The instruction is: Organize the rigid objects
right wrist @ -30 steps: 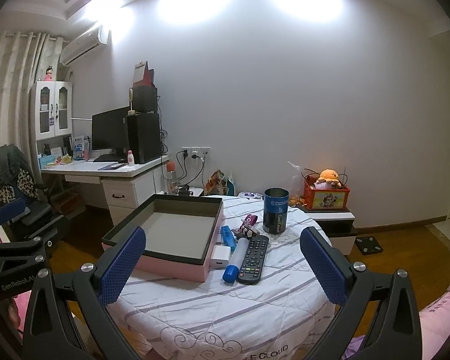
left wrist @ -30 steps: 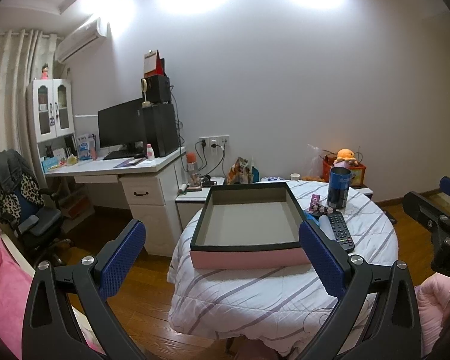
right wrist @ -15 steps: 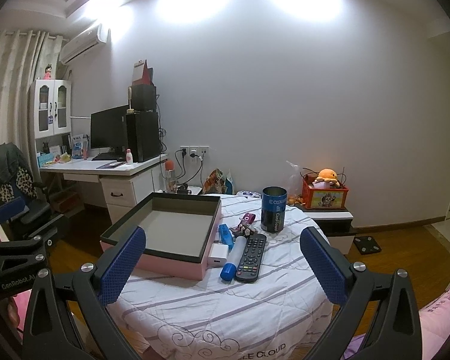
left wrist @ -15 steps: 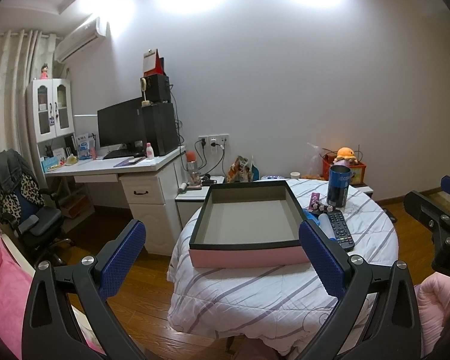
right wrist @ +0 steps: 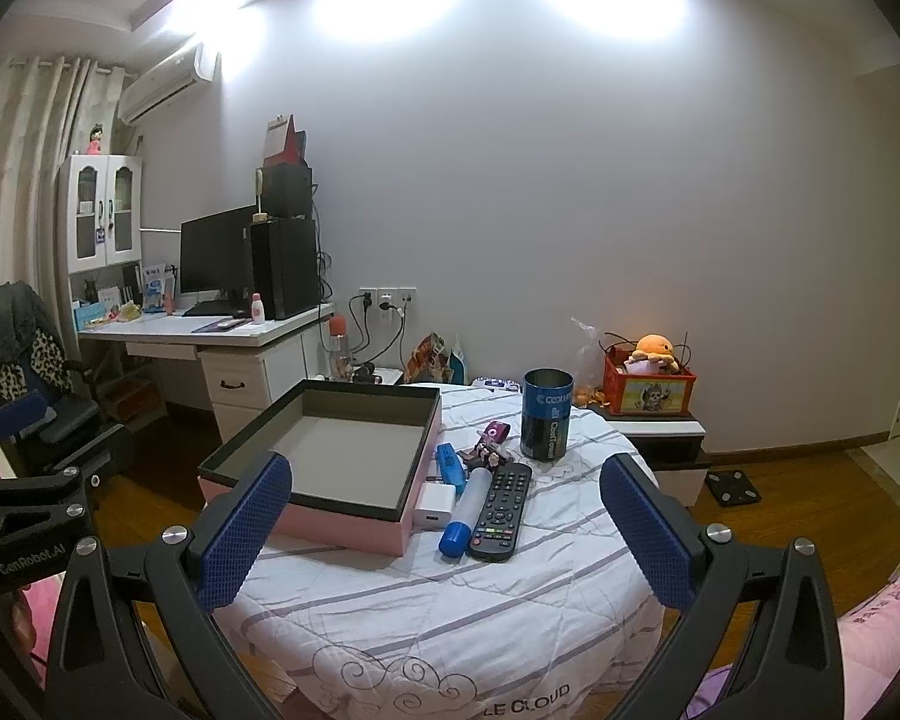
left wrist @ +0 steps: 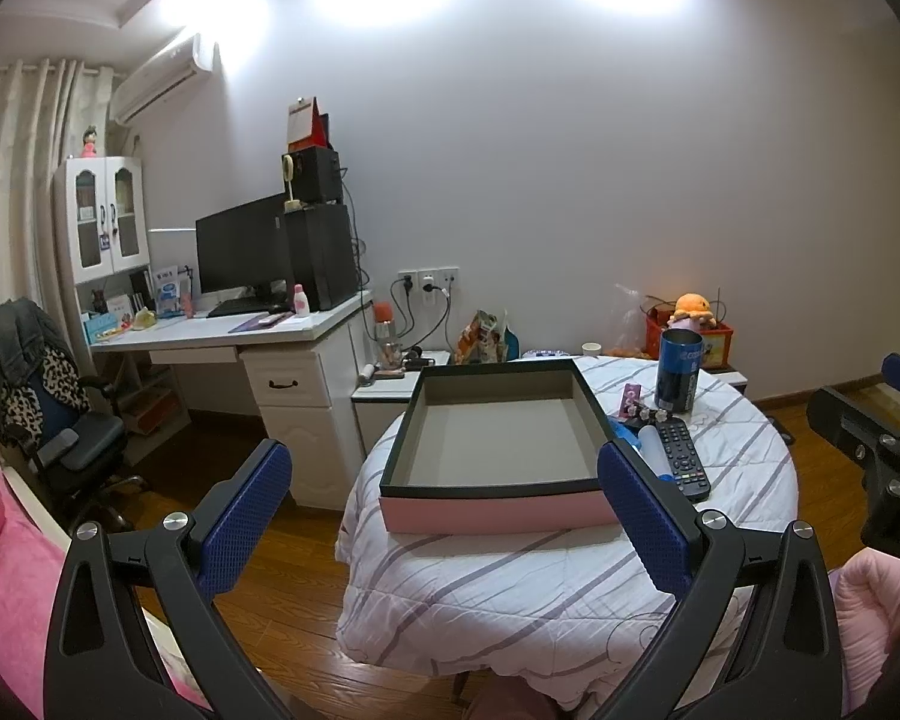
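An empty pink box with a black rim (left wrist: 498, 483) (right wrist: 306, 513) sits on the round quilt-covered table (right wrist: 450, 606). To its right lie a black remote (right wrist: 501, 510) (left wrist: 681, 459), a white-and-blue tube (right wrist: 465, 513), a white charger block (right wrist: 432, 508), a blue item (right wrist: 450, 465), a small purple figure (right wrist: 489, 441) and a dark blue can (right wrist: 546, 414) (left wrist: 677, 369). My left gripper (left wrist: 444, 516) is open, short of the box's near side. My right gripper (right wrist: 444, 534) is open, well back from the objects. Neither holds anything.
A white desk with monitor and computer tower (left wrist: 270, 312) stands at left, with an office chair (left wrist: 42, 396) beside it. A low side table with a red box and orange plush (right wrist: 648, 378) is behind the round table. Pink bedding (left wrist: 6, 570) lies at lower left.
Both views have drawn back slightly from the table; the box and objects look a little smaller. Both grippers remain open.
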Demonstrator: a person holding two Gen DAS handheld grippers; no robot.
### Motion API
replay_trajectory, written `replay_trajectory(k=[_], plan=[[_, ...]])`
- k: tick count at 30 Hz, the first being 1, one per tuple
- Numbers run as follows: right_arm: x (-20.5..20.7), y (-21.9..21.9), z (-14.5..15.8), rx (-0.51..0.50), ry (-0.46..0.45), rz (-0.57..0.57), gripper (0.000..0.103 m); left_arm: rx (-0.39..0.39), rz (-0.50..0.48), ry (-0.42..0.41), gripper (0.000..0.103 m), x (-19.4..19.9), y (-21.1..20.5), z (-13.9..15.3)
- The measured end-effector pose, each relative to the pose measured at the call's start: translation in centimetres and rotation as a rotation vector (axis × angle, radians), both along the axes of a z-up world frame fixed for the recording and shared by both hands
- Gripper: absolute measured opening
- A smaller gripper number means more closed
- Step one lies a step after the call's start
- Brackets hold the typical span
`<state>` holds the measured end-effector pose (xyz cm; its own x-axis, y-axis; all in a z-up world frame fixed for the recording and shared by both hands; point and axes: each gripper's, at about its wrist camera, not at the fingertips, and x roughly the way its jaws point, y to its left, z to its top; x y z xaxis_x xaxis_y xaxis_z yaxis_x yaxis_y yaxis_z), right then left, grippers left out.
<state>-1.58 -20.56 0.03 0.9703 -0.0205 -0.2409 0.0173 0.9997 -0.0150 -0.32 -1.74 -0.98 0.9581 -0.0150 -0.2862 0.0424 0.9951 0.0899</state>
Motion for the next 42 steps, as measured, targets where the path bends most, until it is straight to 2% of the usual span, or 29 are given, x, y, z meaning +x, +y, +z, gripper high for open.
replay_trajectory(k=[42], plan=[[0.62, -0.08, -0.56, -0.015, 0.043, -0.013, 0.103, 0.005, -0.002, 0.005, 0.103, 0.05, -0.04, -0.21]])
